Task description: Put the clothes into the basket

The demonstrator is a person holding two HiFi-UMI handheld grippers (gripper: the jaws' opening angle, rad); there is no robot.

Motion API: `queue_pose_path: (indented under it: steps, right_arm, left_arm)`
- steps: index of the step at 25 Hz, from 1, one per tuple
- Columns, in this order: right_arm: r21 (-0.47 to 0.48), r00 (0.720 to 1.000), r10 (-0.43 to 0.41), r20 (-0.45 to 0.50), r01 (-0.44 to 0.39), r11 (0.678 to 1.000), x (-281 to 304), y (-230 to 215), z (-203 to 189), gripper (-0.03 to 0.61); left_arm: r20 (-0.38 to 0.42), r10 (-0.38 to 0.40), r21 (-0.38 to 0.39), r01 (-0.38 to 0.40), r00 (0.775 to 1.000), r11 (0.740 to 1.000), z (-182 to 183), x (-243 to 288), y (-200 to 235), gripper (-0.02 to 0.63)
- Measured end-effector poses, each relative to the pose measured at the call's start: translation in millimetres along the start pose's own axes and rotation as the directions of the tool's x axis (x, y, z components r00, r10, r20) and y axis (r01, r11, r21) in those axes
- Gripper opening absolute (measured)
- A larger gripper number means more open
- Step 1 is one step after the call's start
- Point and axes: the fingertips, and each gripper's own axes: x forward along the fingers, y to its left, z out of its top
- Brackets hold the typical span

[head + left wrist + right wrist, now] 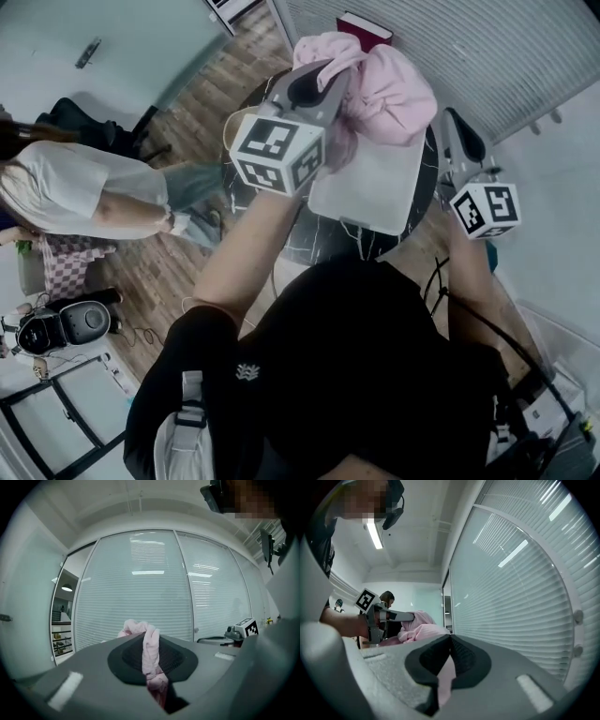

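The pink garment [384, 80] is up in the air, in the upper middle of the head view, bunched into a soft lump. It hangs over the far edge of the white basket [370, 192]. The basket stands on a dark round worktop [328, 242] with pale veins.

The left gripper [339, 75] reaches up from the centre of the frame, and its marker cube sits just below the cloth. In the left gripper view its jaws [151, 641] are nearly together, clamped on a twisted strip of the garment [151, 660]. The strip runs up between the pads and spills over their tips.

The right gripper [448, 117] is at the right of the frame, beside the garment's right edge. In the right gripper view its jaws [449, 644] are pressed onto a thin fold of pink cloth low between the pads. Further off in that view, the main bundle [419, 632] sits at the tip of the left gripper.

Slatted blinds [487, 56] fill the upper right of the head view. A red box [364, 28] lies just above the garment. A second person [75, 192] in a white top is at the left edge, over a wooden floor [216, 103].
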Motion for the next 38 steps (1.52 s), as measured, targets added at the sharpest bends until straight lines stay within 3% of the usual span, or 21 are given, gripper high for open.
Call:
queue_pose_path:
  steps: [6,13,38]
  right_arm:
    - [-0.007,0.999,-0.027,-0.017,0.027,1.000,4,-5,48,0.002]
    - [0.007,0.999,-0.027,-0.035,0.027,1.000,-18,1,31,0.002]
    - [0.057,0.987,-0.059,-0.148,0.068,0.996,-1,-14,-31,0.002]
  left_arm:
    - [-0.012,-0.031,-0.030,0.031,0.999,0.999,37,10,-4,0.041]
    - [-0.051,-0.042,-0.063,0.039,0.998,0.997,-1,-2,-30,0.041]
    - [-0.213,-0.017,-0.132,-0.011,0.977,0.991,-128,14,-21,0.041]
